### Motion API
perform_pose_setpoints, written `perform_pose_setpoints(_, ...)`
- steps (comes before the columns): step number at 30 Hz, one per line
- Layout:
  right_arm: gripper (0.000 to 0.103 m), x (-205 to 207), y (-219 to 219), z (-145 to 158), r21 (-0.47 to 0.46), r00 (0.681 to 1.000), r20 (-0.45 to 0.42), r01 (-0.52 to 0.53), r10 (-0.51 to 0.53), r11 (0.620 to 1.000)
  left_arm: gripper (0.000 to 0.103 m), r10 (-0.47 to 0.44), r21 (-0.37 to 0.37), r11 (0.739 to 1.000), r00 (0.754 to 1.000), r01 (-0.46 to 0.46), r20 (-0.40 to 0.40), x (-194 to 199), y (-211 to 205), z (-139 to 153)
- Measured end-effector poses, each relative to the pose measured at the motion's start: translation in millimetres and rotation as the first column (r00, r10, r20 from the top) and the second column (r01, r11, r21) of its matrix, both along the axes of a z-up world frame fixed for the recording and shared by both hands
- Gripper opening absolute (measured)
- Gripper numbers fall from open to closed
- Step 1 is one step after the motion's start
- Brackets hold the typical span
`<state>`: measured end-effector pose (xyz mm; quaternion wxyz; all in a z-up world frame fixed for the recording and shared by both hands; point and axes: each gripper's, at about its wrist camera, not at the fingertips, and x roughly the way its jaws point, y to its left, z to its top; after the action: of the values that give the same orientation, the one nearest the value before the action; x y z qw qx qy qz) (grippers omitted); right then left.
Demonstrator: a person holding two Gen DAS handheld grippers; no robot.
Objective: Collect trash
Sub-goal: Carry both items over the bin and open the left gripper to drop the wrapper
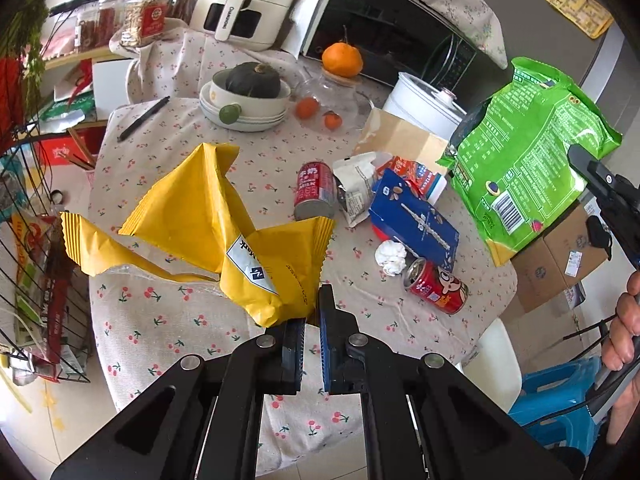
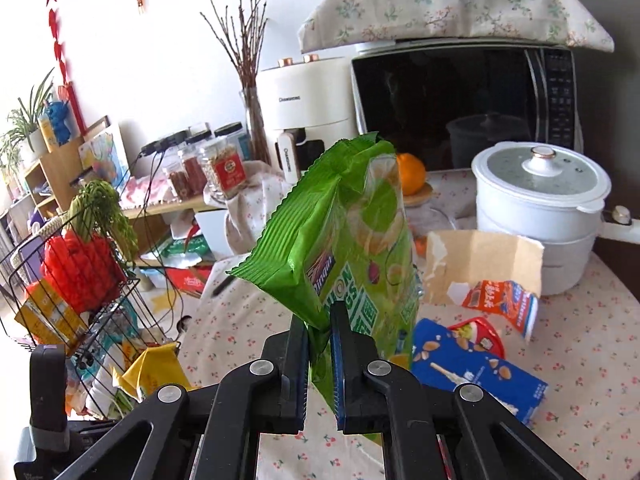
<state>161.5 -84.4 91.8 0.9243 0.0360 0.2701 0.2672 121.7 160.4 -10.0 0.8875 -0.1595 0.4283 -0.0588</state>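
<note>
My left gripper (image 1: pixel 312 312) is shut on a crumpled yellow snack bag (image 1: pixel 208 224) and holds it above the near part of the table. My right gripper (image 2: pixel 320 328) is shut on a green snack bag (image 2: pixel 352 240), held upright in the air; that bag also shows at the right of the left wrist view (image 1: pixel 528 160). On the cherry-print tablecloth (image 1: pixel 160 320) lie two red cans (image 1: pixel 316 190) (image 1: pixel 438 286), a blue carton (image 1: pixel 416 224), a white paper ball (image 1: pixel 391 257), a torn grey wrapper (image 1: pixel 356 192) and a torn red-and-white pack (image 2: pixel 504 304).
A black wire basket (image 2: pixel 80 312) holding trash stands left of the table. Bowls with a squash (image 1: pixel 248 96), oranges (image 1: pixel 342 60), a white pot (image 2: pixel 540 208), a microwave (image 2: pixel 460 100), an air fryer (image 1: pixel 248 0), a pen (image 1: pixel 144 118) and torn brown paper (image 2: pixel 480 264) crowd the far side.
</note>
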Motion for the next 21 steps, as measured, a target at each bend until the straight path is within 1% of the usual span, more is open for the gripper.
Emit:
perform_pose_setpoints(6,0.007,-42,-79,-6,-0.032,0.993,0.014,0.121,-0.121,0.992,0.006,-0.115,0.007,0.993,0.992,0.115,0.050,-11,-59,16)
perform_pose_setpoints(10,0.007,-67,-131,-13,-0.053,0.979,0.018,0.203,-0.203,0.978,0.006,-0.205,0.027,0.979,0.976,0.203,0.080,-21,-105,26)
perform_pose_setpoints(13,0.007,-83,-166,-24,-0.034,0.966,0.009,0.258,-0.258,0.966,0.006,-0.267,0.046,0.963,0.959,0.264,0.090,-28,-140,27)
perform_pose_setpoints(16,0.007,-96,-196,-42,-0.011,0.952,-0.026,0.305,-0.305,0.952,0.006,-0.326,0.081,0.944,0.941,0.319,0.087,-35,-174,20)
perform_pose_setpoints(17,0.007,-98,-204,-48,-0.014,0.945,-0.059,0.321,-0.321,0.947,0.006,-0.348,0.088,0.936,0.933,0.341,0.087,-36,-186,17)
perform_pose_setpoints(18,0.007,-97,-212,-53,-0.020,0.936,-0.101,0.337,-0.337,0.941,0.006,-0.375,0.094,0.925,0.923,0.367,0.087,-38,-198,12)
perform_pose_setpoints(19,0.007,-98,-220,-55,-0.016,0.931,-0.126,0.343,-0.343,0.939,0.006,-0.407,0.106,0.911,0.910,0.398,0.083,-40,-212,7)
perform_pose_setpoints(21,0.007,-103,-234,-56,-0.018,0.930,-0.120,0.348,-0.347,0.937,0.006,-0.469,0.136,0.879,0.880,0.457,0.073,-44,-239,-4)
